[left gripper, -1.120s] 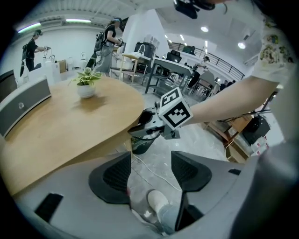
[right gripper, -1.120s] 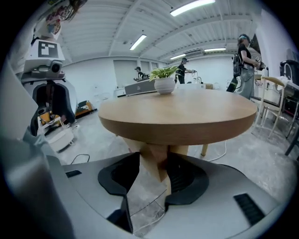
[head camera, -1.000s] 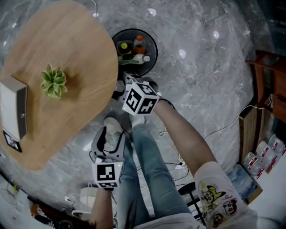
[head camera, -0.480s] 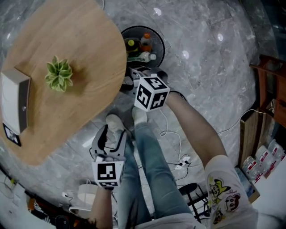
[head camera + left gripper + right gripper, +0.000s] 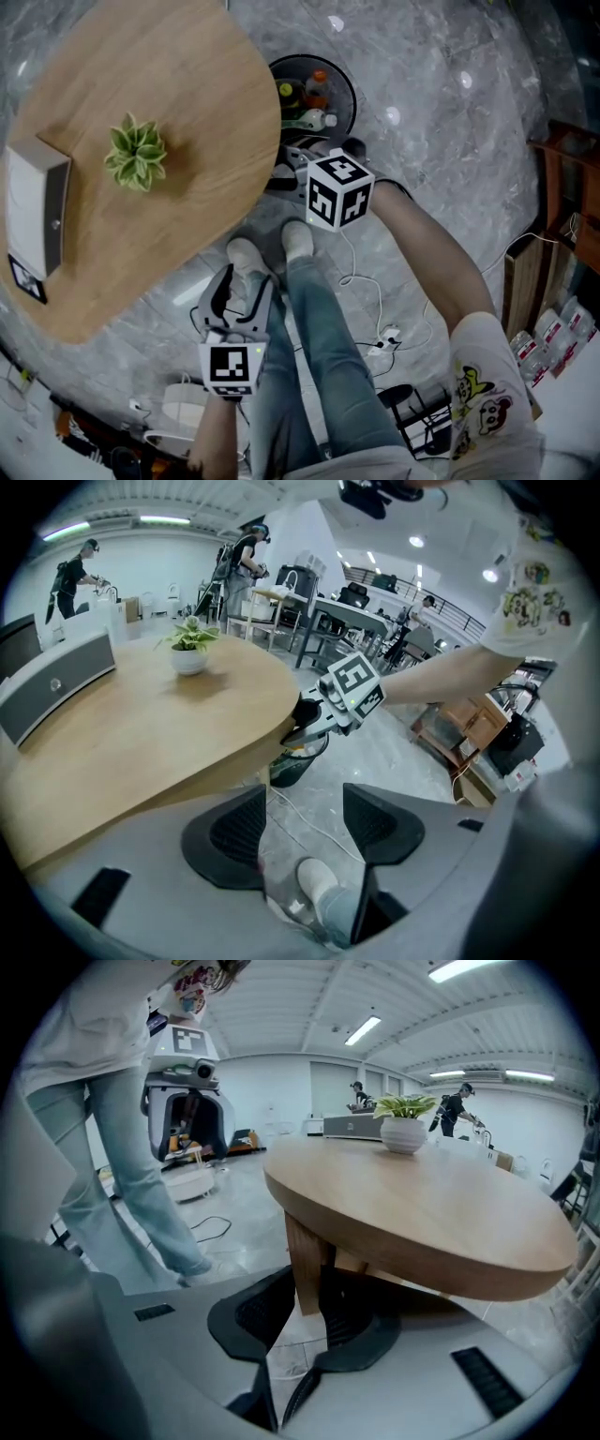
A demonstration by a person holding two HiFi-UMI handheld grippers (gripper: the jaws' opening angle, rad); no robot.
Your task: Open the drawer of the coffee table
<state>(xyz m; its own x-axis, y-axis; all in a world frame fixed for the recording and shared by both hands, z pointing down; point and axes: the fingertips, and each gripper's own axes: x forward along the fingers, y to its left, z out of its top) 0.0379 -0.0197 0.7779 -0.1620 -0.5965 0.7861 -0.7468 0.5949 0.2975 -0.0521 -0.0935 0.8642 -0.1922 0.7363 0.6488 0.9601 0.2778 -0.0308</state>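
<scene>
While the left gripper (image 5: 305, 825) gapes empty, the right gripper (image 5: 307, 1305), just closing, clamps a pale wooden post (image 5: 305, 1260) under the round light-wood table (image 5: 422, 1204)

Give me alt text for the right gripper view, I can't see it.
The right gripper, its jaws just closing, has a short wooden piece under the round wooden table between them; whether the pads press it is unclear. A potted plant stands on top, and a person's legs in jeans stand at left.
</scene>
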